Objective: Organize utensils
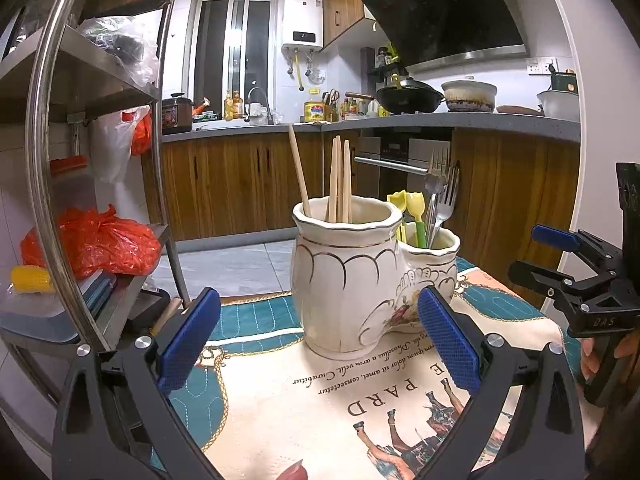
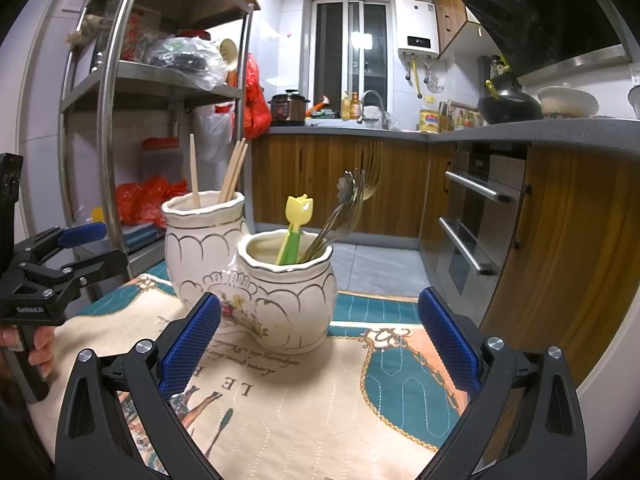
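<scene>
A cream ceramic double-pot holder (image 1: 344,276) stands on a printed cloth (image 1: 280,400); it also shows in the right wrist view (image 2: 288,292). Its taller pot holds several wooden chopsticks (image 1: 339,180). The shorter pot (image 1: 434,256) holds metal forks (image 1: 442,196) and yellow-green tulip-shaped utensils (image 2: 294,228). My left gripper (image 1: 320,344) is open and empty, just in front of the holder. My right gripper (image 2: 320,340) is open and empty, a little to the right of the shorter pot. Each gripper shows at the edge of the other's view.
A steel shelf rack (image 2: 108,120) with red bags (image 1: 100,240) and containers stands left of the table. Wooden kitchen cabinets (image 2: 340,184), an oven (image 2: 476,220), a counter with a wok (image 1: 408,98) and pots lie beyond. The cloth's far edge (image 2: 376,300) drops to tiled floor.
</scene>
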### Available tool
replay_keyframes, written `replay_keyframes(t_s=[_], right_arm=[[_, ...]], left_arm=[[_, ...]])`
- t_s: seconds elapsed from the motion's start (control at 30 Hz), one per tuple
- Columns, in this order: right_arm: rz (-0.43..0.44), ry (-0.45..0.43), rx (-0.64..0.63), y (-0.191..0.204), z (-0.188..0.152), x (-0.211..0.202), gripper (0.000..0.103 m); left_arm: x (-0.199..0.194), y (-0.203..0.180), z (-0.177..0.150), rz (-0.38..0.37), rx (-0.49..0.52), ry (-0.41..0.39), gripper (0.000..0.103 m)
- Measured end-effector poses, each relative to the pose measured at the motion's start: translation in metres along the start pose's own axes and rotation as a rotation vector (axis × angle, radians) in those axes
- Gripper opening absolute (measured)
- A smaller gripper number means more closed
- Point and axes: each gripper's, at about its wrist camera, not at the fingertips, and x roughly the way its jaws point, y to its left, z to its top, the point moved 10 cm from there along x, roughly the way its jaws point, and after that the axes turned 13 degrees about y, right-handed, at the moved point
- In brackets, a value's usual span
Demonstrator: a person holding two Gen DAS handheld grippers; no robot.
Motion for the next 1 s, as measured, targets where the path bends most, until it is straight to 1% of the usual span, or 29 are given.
replay_keyframes(t_s=[0.5,1.0], right_arm=[[0.002,-0.004,0.006,0.0002,0.0001,-0.0006,0.098],[0.002,-0.004,0.007,0.0000,0.0004,-0.0010,0.098]], left_arm=[[-0.0010,0.0009,0.0012,0.002,0.000,-0.004,0.097],[-0.0009,0.0046,0.0019,0.020,-0.009,-0.008,0.097]])
